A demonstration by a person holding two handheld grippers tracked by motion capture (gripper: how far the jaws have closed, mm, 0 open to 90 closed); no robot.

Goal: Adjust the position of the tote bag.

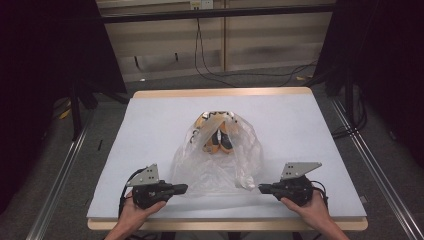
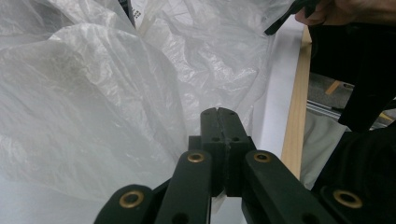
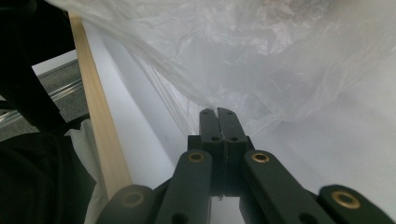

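Plastic bag, clear and heavily crinkled, lies in the middle of the counter on its pale cover. Its long axis runs from my near edge toward the far edge, widest at the near end, where the film spreads flat, and narrowing to a tented peak at the far end. Inside that far end I see a pair of orange and black shoes, blurred by the film, so I cannot tell which way their toes point or whether they touch each other.

My left gripper sits at the bag's near left corner, its jaws pressed together; in the left gripper view the tips meet the film, but I cannot tell whether any plastic is caught between them. My right gripper sits at the near right corner, jaws likewise pressed together, tips right at the bag's lower edge, and again I cannot make out a pinch. A twisted fold of film lies just beside the right jaws.

The wooden rim of the counter runs along the near side. My hands are cut off at the bottom of the high view.
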